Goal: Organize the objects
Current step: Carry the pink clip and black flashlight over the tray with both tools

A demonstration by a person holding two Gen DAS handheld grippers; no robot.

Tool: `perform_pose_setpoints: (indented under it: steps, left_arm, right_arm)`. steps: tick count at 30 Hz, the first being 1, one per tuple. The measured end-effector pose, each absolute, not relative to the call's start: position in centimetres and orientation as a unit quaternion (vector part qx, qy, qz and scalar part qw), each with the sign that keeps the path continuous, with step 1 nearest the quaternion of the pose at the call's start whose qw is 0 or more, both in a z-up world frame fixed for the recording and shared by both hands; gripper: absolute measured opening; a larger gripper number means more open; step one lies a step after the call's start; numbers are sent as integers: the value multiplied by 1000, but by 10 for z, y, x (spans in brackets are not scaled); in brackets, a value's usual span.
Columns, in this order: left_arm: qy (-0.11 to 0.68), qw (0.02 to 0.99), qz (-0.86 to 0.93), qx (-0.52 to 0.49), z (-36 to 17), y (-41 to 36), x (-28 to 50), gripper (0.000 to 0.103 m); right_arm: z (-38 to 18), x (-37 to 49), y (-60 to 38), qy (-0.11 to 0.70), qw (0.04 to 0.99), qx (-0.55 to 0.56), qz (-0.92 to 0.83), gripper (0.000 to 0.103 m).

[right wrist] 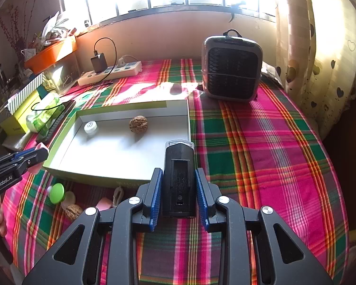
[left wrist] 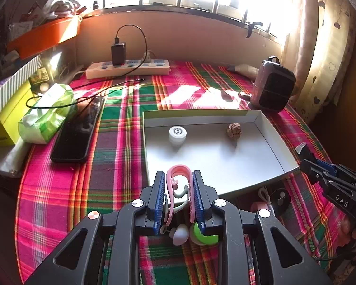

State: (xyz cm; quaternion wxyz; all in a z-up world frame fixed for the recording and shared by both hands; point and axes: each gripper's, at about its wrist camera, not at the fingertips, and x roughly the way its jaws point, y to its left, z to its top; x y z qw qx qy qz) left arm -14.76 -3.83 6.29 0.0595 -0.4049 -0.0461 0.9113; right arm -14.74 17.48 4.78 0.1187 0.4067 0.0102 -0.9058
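My left gripper (left wrist: 179,178) is shut on a pink curved clip (left wrist: 178,173), held just over the near rim of the shallow grey box (left wrist: 225,166). The box (right wrist: 111,152) holds a small white jar (left wrist: 177,133) and a walnut (left wrist: 233,131); both also show in the right wrist view, jar (right wrist: 90,127), walnut (right wrist: 138,124). My right gripper (right wrist: 179,175) is shut on a black boxy device with a clear tip (right wrist: 179,178), held beside the box's right near corner. The right gripper also shows at the left wrist view's right edge (left wrist: 320,168).
Loose items lie in front of the box: a green-capped object (right wrist: 57,192), another walnut (right wrist: 73,211), a pink piece (right wrist: 104,203). A small fan heater (right wrist: 231,67), power strip (left wrist: 128,68), phone (left wrist: 76,137), tissue pack (left wrist: 47,114) and boxes (left wrist: 4,118) stand around.
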Motion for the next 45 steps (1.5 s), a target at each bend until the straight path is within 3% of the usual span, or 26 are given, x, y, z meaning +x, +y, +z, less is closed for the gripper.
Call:
perform_pose_setpoints:
  steps: [27,45]
  left_arm:
    - [-42,99,886,-452,40,9,-255,21]
    - [-8,106,870,-482,20,32,-283,21]
  right_arm:
    - [29,-234,138,35,139,447,-883,29]
    - [11,-252,135,42,146,464,-872,29]
